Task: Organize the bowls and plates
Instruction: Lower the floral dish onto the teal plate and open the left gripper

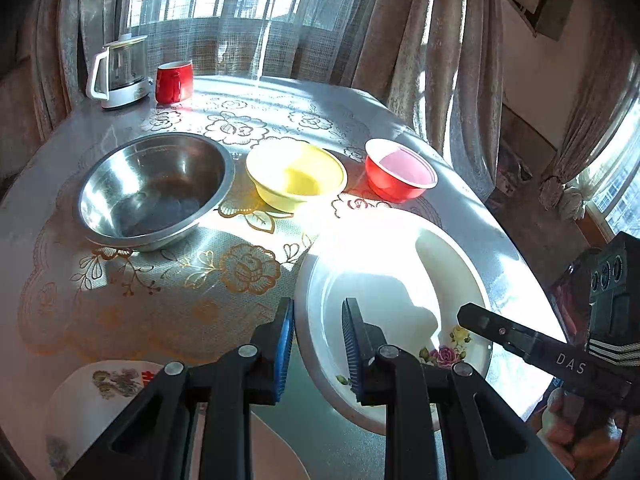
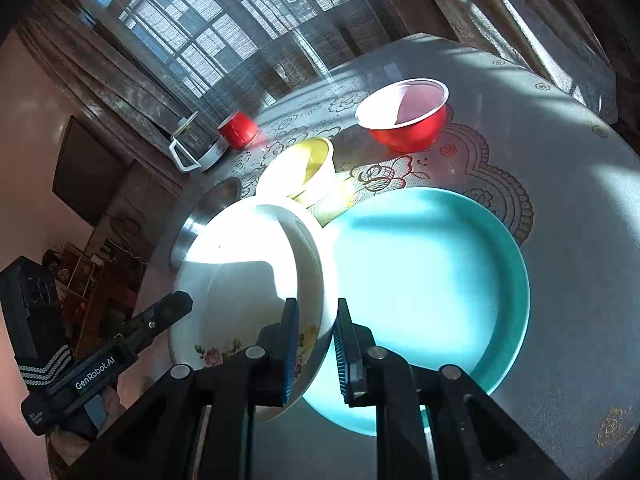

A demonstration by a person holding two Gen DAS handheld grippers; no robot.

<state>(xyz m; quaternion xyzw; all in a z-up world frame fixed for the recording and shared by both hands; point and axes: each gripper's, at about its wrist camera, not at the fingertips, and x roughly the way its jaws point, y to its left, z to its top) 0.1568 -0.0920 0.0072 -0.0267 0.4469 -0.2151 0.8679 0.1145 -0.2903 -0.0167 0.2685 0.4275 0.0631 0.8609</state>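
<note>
Plate in the air, and both grippers are on it. The white plate [image 1: 384, 280] with the little flowers on its rim is pinched from two sides: the left gripper [image 1: 318, 344] has its blue pads narrow on the near-left rim, and the right gripper [image 2: 314, 350] clamps the opposite rim, jaws narrow there too. In the right wrist view the plate hangs tilted, its rim running up between the fingers, lifted clear of the table [image 2: 560, 200].

Now the relation that counts: the teal plate [image 2: 432, 292] lies flat on the table just to the right of the white one and partly beneath it, the white rim already overlapping its left edge. So the target sits on the right gripper's side; the right hand is nearer and looks set to lead, the left following across.

Beyond them stand the steel bowl [image 1: 156, 190], the yellow bowl [image 1: 296, 176] and the red bowl [image 1: 400, 170], in a row, well clear of the plates. A red mug [image 1: 174, 82] and a kettle [image 1: 120, 72] sit at the far edge. Another patterned plate [image 1: 104, 396] lies low on the left.

My guess: white plate goes onto teal, and levelling it first is the tricky bit.
</note>
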